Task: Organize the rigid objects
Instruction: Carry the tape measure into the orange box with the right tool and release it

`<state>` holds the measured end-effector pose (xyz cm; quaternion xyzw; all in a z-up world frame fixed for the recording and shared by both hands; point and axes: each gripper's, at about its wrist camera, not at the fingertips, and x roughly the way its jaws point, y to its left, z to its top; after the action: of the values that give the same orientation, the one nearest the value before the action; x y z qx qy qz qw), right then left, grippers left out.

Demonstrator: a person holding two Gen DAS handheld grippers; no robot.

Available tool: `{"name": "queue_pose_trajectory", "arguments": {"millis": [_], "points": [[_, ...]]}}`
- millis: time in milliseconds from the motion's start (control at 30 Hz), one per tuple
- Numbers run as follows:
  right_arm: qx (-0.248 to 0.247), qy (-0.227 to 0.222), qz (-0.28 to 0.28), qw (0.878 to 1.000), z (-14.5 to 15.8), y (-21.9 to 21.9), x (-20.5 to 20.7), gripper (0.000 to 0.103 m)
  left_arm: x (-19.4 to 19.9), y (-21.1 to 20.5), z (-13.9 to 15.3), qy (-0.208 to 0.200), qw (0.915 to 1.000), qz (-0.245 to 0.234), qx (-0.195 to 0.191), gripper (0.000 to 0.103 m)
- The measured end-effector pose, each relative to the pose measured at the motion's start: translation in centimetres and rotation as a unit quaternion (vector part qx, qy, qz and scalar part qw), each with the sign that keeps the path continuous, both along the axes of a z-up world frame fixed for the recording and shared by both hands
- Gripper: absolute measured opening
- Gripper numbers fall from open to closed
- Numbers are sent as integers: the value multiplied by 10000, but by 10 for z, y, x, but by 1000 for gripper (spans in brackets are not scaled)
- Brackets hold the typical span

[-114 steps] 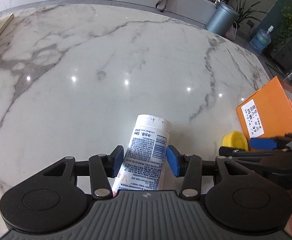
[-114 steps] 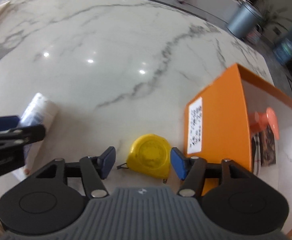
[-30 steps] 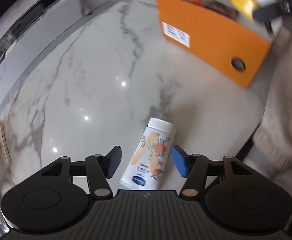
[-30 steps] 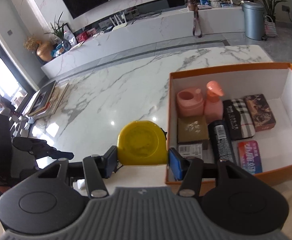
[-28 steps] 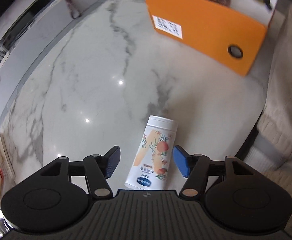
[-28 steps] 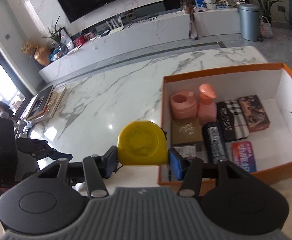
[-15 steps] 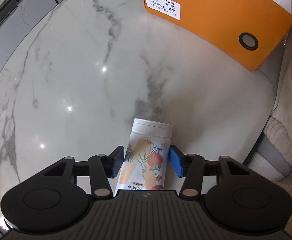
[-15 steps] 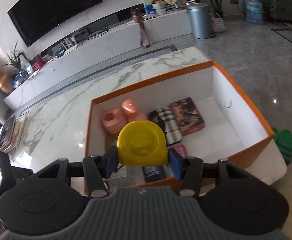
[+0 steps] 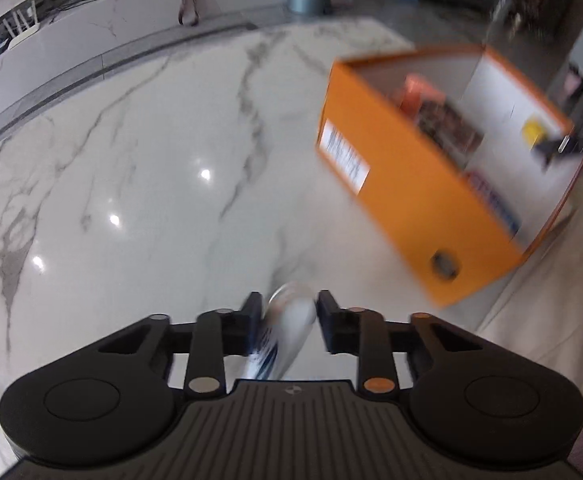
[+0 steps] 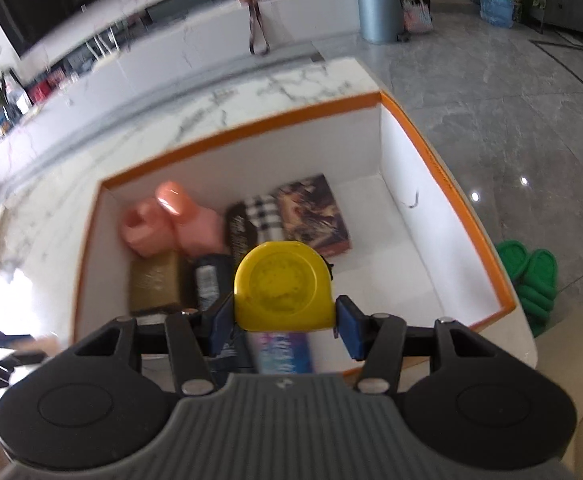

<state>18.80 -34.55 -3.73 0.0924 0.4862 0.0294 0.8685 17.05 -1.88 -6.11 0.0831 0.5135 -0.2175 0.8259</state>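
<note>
My left gripper (image 9: 285, 322) is shut on a white bottle (image 9: 287, 328) and holds it above the marble table (image 9: 131, 184), to the left of the orange box (image 9: 407, 196). My right gripper (image 10: 283, 324) is shut on a yellow tape measure (image 10: 283, 286) and holds it over the open orange box (image 10: 447, 184). That tape measure and gripper also show small in the left wrist view (image 9: 533, 132) at the box's far side. The left view is blurred.
Inside the box lie pink bottles (image 10: 171, 220), a gold box (image 10: 155, 282), a dark tube (image 10: 209, 280), a checked case (image 10: 259, 216) and a dark book (image 10: 315, 216); its right half shows white floor (image 10: 403, 272). Green slippers (image 10: 531, 280) lie on the room's floor.
My left gripper closed on the white bottle and lifted it, tilting up toward the orange box. My right gripper carried the tape measure farther over the box's inside.
</note>
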Motion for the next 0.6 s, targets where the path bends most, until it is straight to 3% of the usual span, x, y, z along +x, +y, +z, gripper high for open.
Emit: {"name": "queue_pose_trajectory", "arguments": {"millis": [200,400,600], "points": [[-512,720,572,9944,-20,-1,38,56,16,-34,30,-194,9997,150,-62,29],[-605,1250,850,9867,-44,-4,69,56,20,-55,52,-394,9984,-48,-409,29],[-627,1647,961,9796,-65,-5,93,56,31,-88,64,-420,9973,-352,-493,29]]}}
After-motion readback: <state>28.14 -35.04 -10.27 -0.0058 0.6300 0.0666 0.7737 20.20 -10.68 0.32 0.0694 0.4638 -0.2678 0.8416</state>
